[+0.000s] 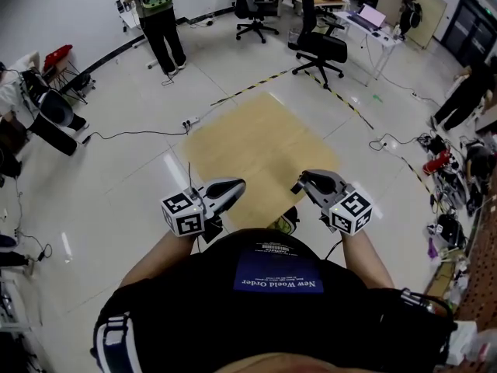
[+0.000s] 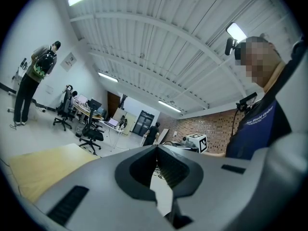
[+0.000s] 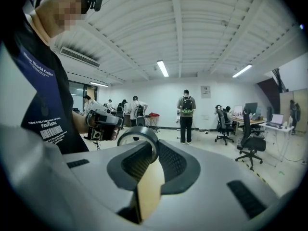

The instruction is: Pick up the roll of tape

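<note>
My right gripper is shut on the roll of tape, a thin dark-rimmed ring that stands up between the jaw tips. In the head view this gripper is held level in front of the person's body, above the floor; the tape is too small to make out there. The left gripper has its jaws closed tip to tip with nothing between them. In the head view it hangs level beside the right one, and the two tips point toward each other with a gap between them.
A tan mat lies on the pale floor ahead. Black office chairs and desks stand at the back right. A person stands at the back left. A cable runs across the floor at left, and clutter lines the right edge.
</note>
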Demonstrator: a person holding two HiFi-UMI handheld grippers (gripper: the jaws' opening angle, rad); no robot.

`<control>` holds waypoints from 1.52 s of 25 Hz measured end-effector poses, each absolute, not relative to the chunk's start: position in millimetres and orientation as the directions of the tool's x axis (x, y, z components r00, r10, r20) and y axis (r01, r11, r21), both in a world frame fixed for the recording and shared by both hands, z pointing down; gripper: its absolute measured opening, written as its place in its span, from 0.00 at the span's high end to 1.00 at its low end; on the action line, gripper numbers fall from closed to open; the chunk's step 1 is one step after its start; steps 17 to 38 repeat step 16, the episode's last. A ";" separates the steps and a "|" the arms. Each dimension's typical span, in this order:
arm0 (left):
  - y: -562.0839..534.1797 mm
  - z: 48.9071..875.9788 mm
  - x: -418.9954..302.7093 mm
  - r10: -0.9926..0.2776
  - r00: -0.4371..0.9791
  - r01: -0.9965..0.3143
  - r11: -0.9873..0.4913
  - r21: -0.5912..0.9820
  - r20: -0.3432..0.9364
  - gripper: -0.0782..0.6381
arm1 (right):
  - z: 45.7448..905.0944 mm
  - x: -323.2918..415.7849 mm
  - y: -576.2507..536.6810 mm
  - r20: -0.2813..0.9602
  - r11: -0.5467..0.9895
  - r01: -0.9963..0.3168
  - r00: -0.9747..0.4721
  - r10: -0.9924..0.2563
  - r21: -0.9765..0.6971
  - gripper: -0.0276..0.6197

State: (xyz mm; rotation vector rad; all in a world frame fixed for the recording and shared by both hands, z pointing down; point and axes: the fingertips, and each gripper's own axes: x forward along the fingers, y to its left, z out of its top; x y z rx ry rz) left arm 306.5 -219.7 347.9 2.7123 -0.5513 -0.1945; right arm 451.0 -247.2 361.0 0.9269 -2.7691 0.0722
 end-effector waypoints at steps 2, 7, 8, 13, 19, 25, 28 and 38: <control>-219.3 347.4 304.9 -0.404 0.913 -0.354 -0.856 0.376 -0.061 0.88 | 359.6 449.6 -246.7 0.222 0.804 -0.595 -0.780 -0.585 0.026 0.91; -216.8 348.8 298.8 -0.412 0.909 -0.360 -0.853 0.378 -0.065 0.88 | 362.7 444.9 -244.1 0.224 0.810 -0.586 -0.786 -0.576 0.027 0.91; -217.3 348.9 298.7 -0.413 0.908 -0.360 -0.852 0.379 -0.066 0.88 | 363.0 444.7 -244.5 0.225 0.811 -0.584 -0.787 -0.575 0.028 0.91; -222.0 347.3 298.4 -0.416 0.906 -0.360 -0.852 0.381 -0.074 0.88 | 361.9 443.4 -248.0 0.225 0.815 -0.579 -0.790 -0.570 0.031 0.91; -224.5 346.8 296.2 -0.418 0.905 -0.361 -0.850 0.384 -0.075 0.88 | 362.3 440.9 -249.3 0.228 0.816 -0.577 -0.791 -0.568 0.031 0.91; -224.5 346.8 296.2 -0.418 0.905 -0.361 -0.850 0.384 -0.075 0.88 | 362.3 440.9 -249.3 0.228 0.816 -0.577 -0.791 -0.568 0.031 0.91; -224.5 346.8 296.2 -0.418 0.905 -0.361 -0.850 0.384 -0.075 0.88 | 362.3 440.9 -249.3 0.228 0.816 -0.577 -0.791 -0.568 0.031 0.91; -224.5 346.8 296.2 -0.418 0.905 -0.361 -0.850 0.384 -0.075 0.88 | 362.3 440.9 -249.3 0.228 0.816 -0.577 -0.791 -0.568 0.031 0.91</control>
